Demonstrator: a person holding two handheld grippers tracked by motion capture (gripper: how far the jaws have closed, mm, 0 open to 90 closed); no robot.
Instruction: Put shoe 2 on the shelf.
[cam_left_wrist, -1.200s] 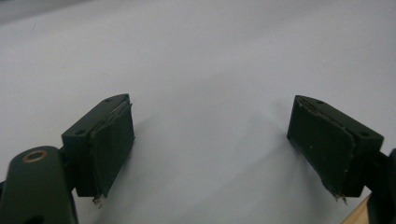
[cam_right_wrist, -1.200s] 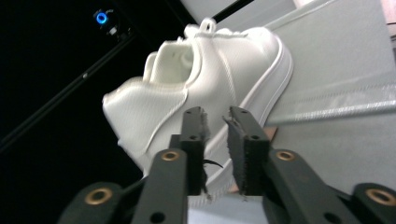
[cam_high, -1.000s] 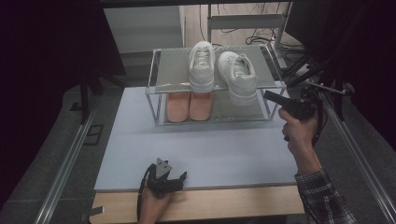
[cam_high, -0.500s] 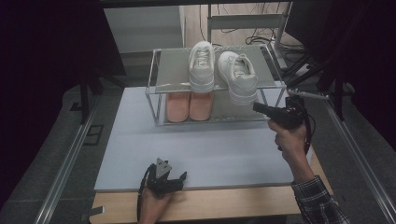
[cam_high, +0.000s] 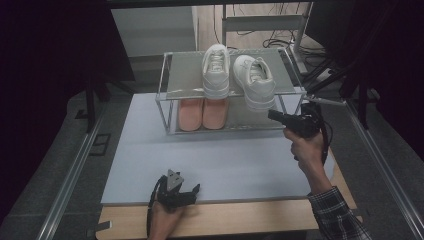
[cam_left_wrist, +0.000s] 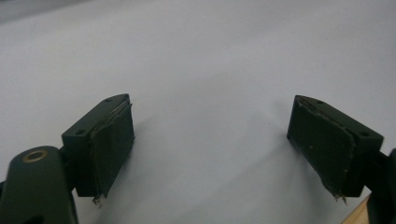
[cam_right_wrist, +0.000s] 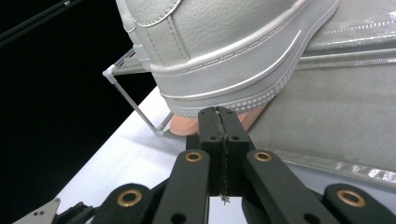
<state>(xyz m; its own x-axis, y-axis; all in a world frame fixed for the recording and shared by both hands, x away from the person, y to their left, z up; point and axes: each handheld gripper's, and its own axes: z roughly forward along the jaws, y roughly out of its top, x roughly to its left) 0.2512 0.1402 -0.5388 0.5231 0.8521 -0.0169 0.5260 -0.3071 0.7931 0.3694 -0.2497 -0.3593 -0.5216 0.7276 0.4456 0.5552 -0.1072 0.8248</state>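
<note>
White sneaker (cam_high: 255, 80) on the right is sitting on the top shelf of the metal rack (cam_high: 170, 95), its heel hanging over the front edge. Right gripper (cam_high: 272, 115) is pointing at this heel from just below and in front, with jaws pressed together and holding nothing. Left gripper (cam_high: 194, 190) is resting on the grey mat (cam_high: 150, 155), well apart, jaws standing wide.

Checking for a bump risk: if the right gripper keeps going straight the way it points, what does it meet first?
Most likely the heel of the right-hand white sneaker overhanging the rack top shelf. The shut right gripper points at its sole edge, though the exact gap is unclear.
</note>
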